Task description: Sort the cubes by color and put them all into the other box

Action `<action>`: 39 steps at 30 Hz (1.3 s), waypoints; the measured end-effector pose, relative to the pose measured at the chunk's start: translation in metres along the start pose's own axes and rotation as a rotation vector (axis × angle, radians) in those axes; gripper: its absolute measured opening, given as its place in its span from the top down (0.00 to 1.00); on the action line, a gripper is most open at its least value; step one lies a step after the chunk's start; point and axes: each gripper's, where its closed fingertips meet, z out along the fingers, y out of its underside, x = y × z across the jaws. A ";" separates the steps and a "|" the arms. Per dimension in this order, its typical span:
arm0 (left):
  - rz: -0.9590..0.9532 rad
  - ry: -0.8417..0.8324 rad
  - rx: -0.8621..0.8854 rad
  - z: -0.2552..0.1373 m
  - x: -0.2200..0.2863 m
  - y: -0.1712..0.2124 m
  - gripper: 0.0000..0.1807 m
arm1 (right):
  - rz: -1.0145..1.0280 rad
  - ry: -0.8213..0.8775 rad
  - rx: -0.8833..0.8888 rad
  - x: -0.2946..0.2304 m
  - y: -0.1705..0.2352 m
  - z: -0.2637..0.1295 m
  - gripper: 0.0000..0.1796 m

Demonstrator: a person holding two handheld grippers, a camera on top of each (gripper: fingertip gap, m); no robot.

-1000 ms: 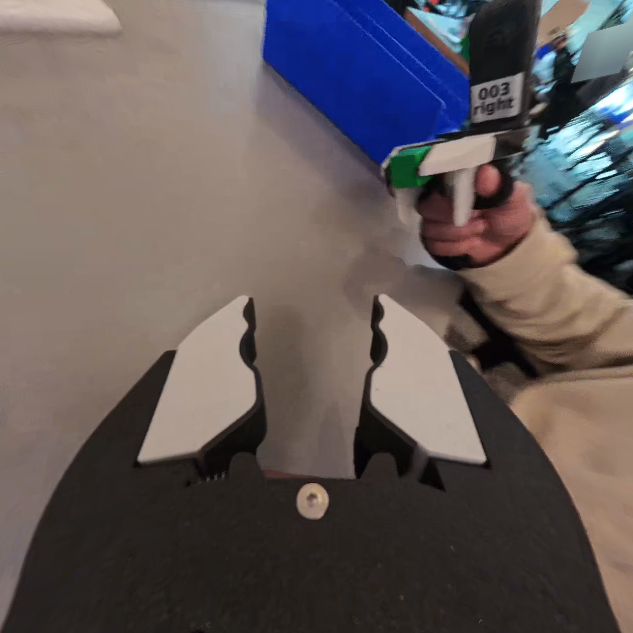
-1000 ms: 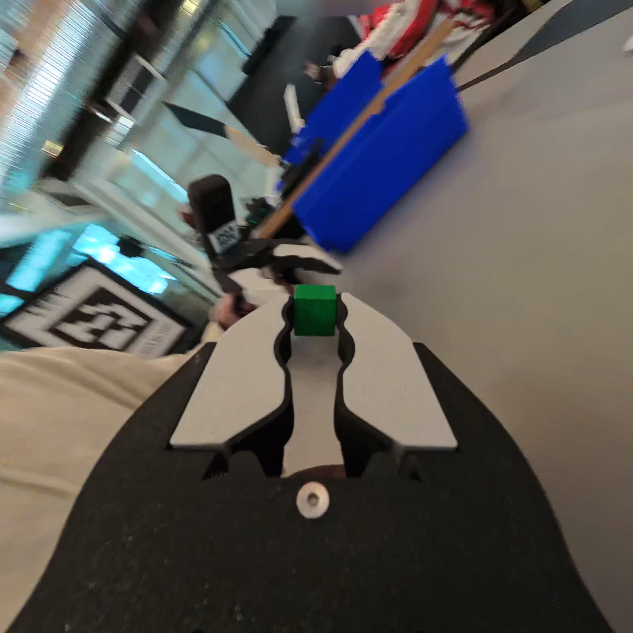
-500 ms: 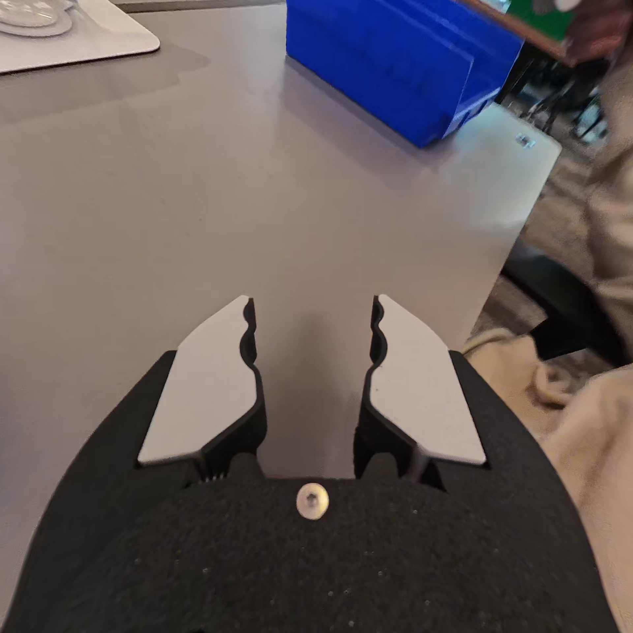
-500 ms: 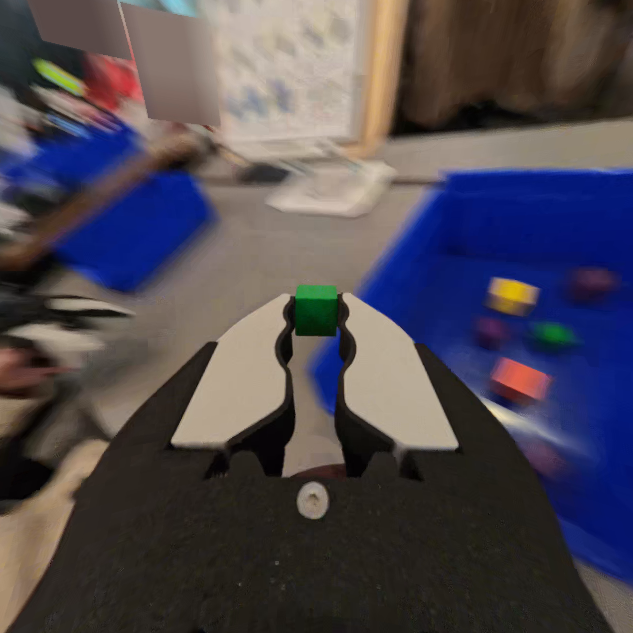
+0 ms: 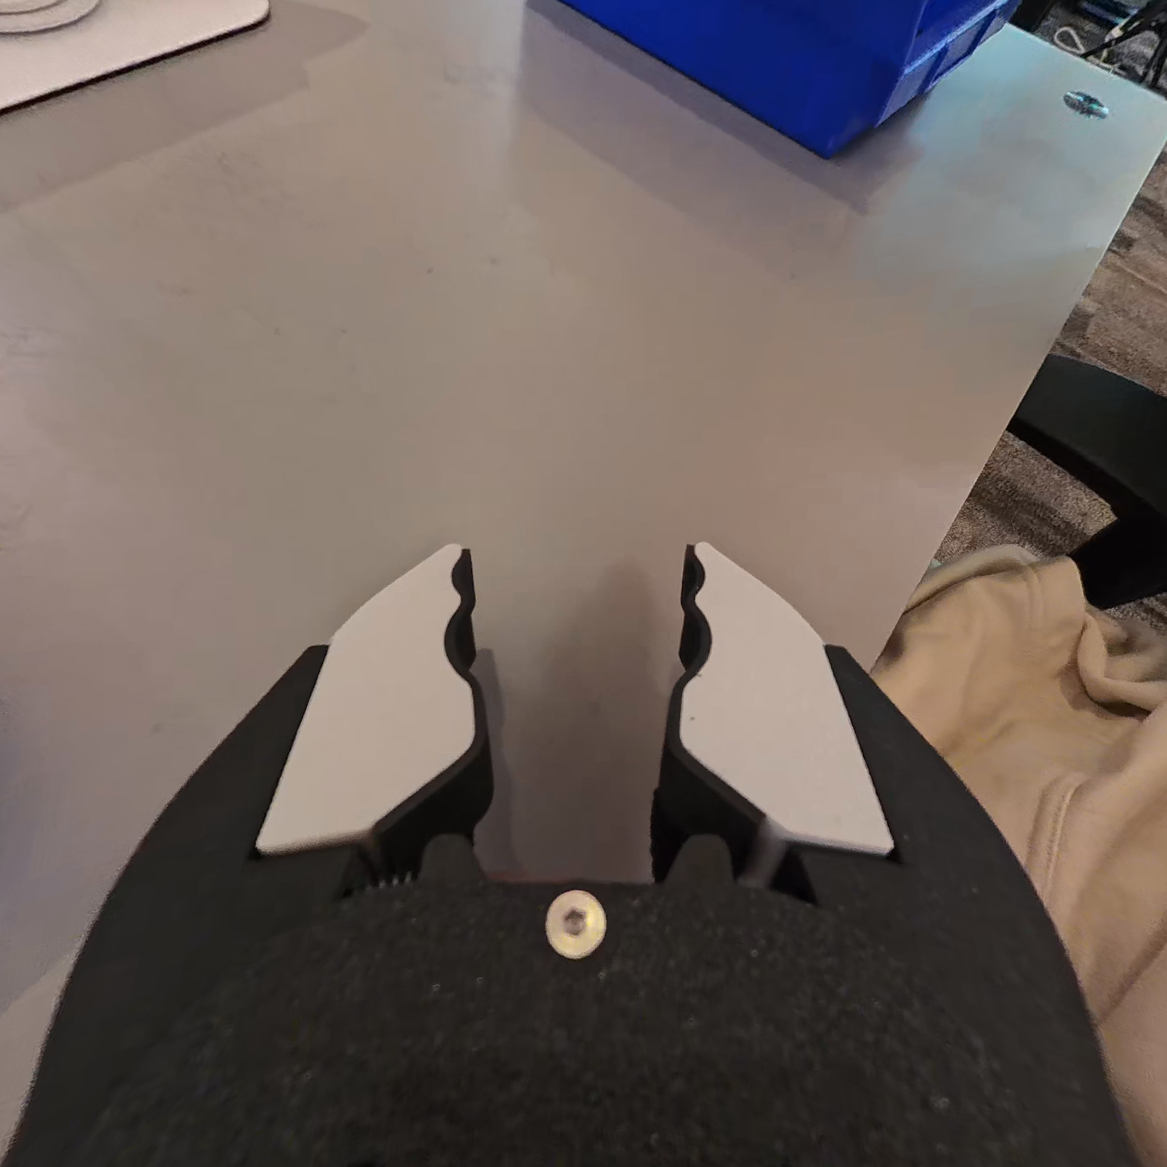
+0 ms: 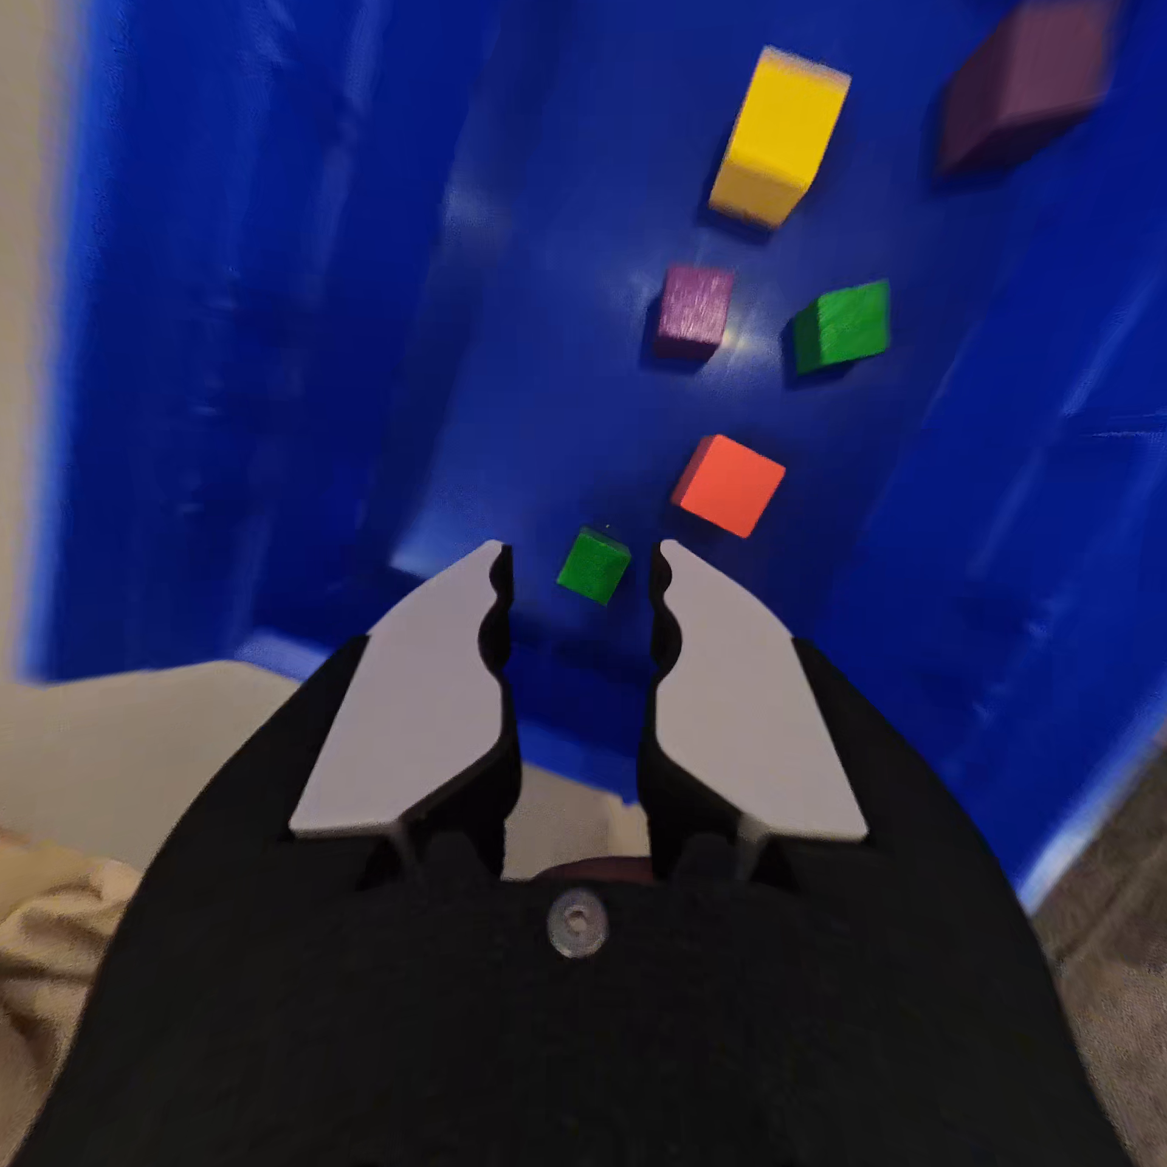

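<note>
Right claw (image 6: 581, 552) is hanging with jaws apart over the blue box (image 6: 265, 328); small green cube (image 6: 592, 566) is sitting between the tips, touching neither, possibly mid-drop (view is blurring). Risk: it's landing apart from the other green cube (image 6: 843, 325), next to the red cube (image 6: 729, 485), breaking the sort. Left claw (image 5: 578, 559) is idling spread and empty over the table (image 5: 316, 316).

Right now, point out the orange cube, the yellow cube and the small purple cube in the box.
orange cube (image 6: 728, 485), right wrist view, middle of its top face.
yellow cube (image 6: 783, 129), right wrist view, middle of its top face.
small purple cube (image 6: 693, 309), right wrist view, its top face.
</note>
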 end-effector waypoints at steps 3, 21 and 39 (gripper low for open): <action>-0.026 -0.035 0.031 -0.004 -0.010 -0.004 0.66 | -0.042 0.071 0.409 -0.029 -0.035 -0.068 0.79; -0.173 -0.209 0.107 -0.030 -0.041 0.003 0.67 | -0.393 -0.525 1.064 -0.334 0.006 -0.054 0.84; -0.540 -0.640 -0.534 -0.176 -0.265 0.053 0.65 | -0.407 -0.690 0.952 -0.352 0.022 -0.048 0.84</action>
